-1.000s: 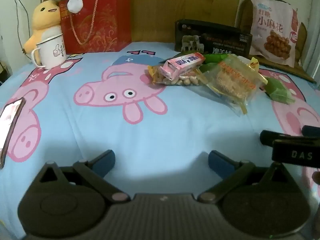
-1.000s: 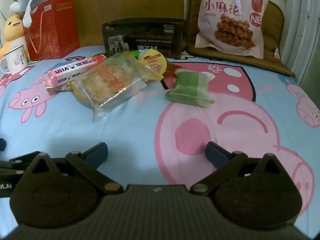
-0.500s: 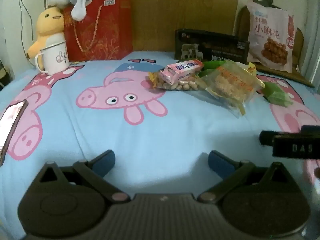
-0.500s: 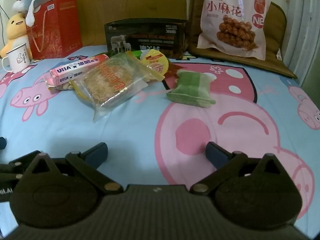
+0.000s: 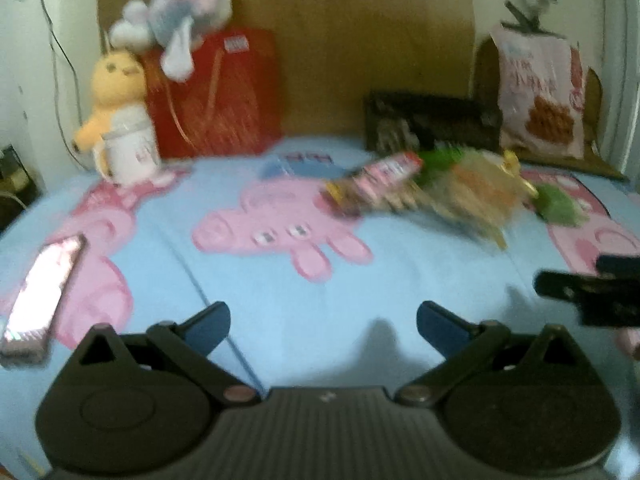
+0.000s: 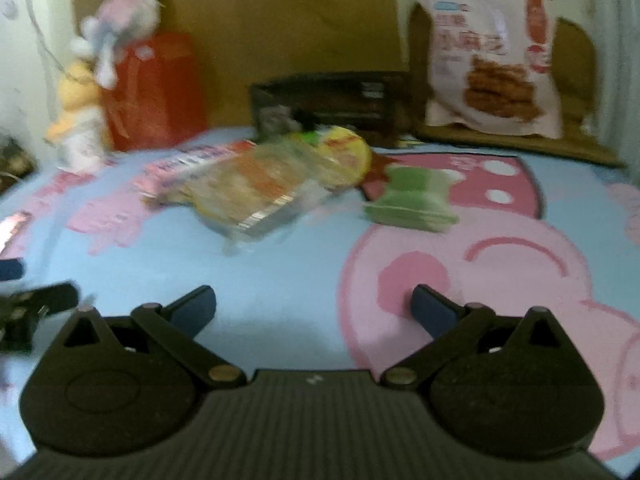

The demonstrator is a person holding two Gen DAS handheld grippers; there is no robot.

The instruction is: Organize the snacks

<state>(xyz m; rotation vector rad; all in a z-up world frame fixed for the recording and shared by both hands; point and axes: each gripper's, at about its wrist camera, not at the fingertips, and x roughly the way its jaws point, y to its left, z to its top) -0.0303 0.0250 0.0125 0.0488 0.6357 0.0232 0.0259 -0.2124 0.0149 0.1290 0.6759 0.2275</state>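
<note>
A heap of snacks lies mid-bed: a pink candy box [image 5: 390, 172] [image 6: 196, 158], a clear bag of golden crackers [image 6: 260, 188] [image 5: 476, 196], a yellow-lidded cup [image 6: 344, 152] and a green packet [image 6: 414, 200] [image 5: 558, 204]. A large pink snack bag [image 6: 492, 60] [image 5: 538, 92] leans at the back right beside a dark box [image 6: 332, 98] [image 5: 432, 122]. My left gripper [image 5: 323, 320] is open and empty, well short of the heap. My right gripper [image 6: 314, 308] is open too, hovering over the sheet below the crackers. Both views are blurred.
A phone [image 5: 44, 284] lies on the sheet at the left. A white mug [image 5: 130, 150], a yellow plush [image 5: 114, 80], a red gift bag [image 5: 224, 92] and a pastel plush [image 5: 180, 8] stand at the back left against the wooden headboard [image 5: 360, 32].
Both cameras have tilted upward and pulled back a little, so the snacks sit farther off and blurred. The fingers stay spread and empty.
</note>
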